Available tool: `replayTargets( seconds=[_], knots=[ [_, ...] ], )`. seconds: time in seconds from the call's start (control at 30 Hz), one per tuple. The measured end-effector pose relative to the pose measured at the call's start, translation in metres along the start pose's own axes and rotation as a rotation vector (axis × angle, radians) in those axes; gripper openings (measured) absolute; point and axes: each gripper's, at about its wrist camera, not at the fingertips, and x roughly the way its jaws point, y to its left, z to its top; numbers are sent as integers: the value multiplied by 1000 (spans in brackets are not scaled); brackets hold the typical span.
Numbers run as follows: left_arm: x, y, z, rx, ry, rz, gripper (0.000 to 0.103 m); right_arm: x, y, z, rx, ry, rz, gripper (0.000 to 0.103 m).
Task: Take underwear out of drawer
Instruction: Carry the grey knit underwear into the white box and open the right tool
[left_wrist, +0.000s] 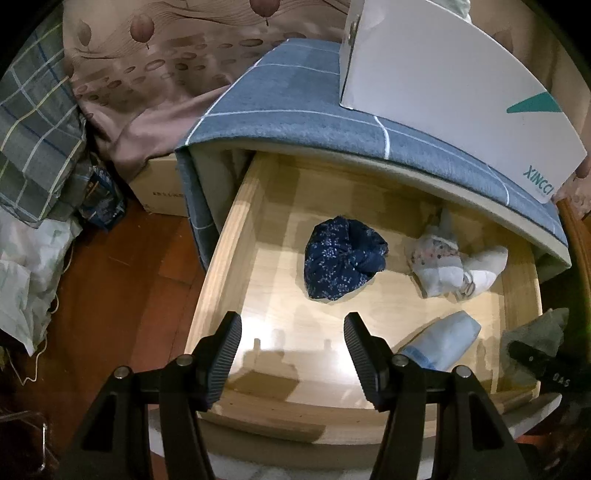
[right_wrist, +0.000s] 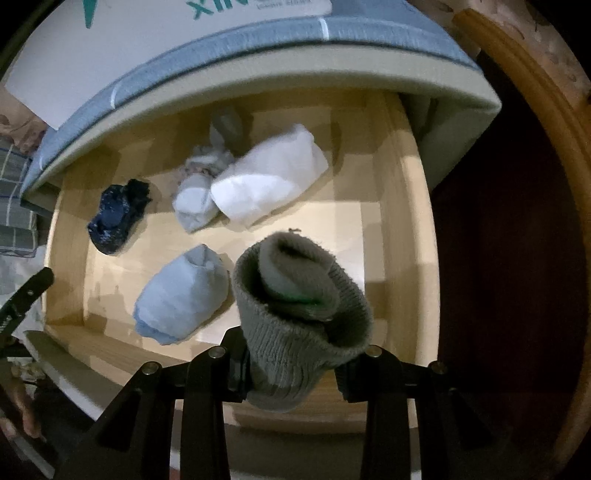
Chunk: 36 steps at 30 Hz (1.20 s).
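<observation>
Our left claw (left_wrist: 292, 354) hangs open and empty over the front of the drawer (left_wrist: 218, 295). Inside the drawer, from left to right, we see a dark blue flowered bundle (left_wrist: 343, 258), a light blue roll (left_wrist: 443, 341) and a white bundle (left_wrist: 458, 266). Our right claw (right_wrist: 291, 369) is closed tight on a grey knitted roll (right_wrist: 299, 314), holding it above the drawer's right front corner.

Drawer (left_wrist: 236, 236) stood open under cabinet top (left_wrist: 295, 110); box (left_wrist: 443, 81) on top. Inside: dark bundle (left_wrist: 343, 258) centre, pale bundles (left_wrist: 458, 266) at 3 o'clock, roll (left_wrist: 443, 339) at 5.
</observation>
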Motion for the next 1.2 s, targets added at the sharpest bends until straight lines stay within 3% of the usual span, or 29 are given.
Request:
replayTargets(
  seconds=[0.77,1.2],
  knots=[
    [1,1,-1,-4,4,5,59,-109,15,41,-55,-186,18,31],
    [2,1,-1,-5,5,7,59,-174,30,83,-79,-308,16,31]
  ],
)
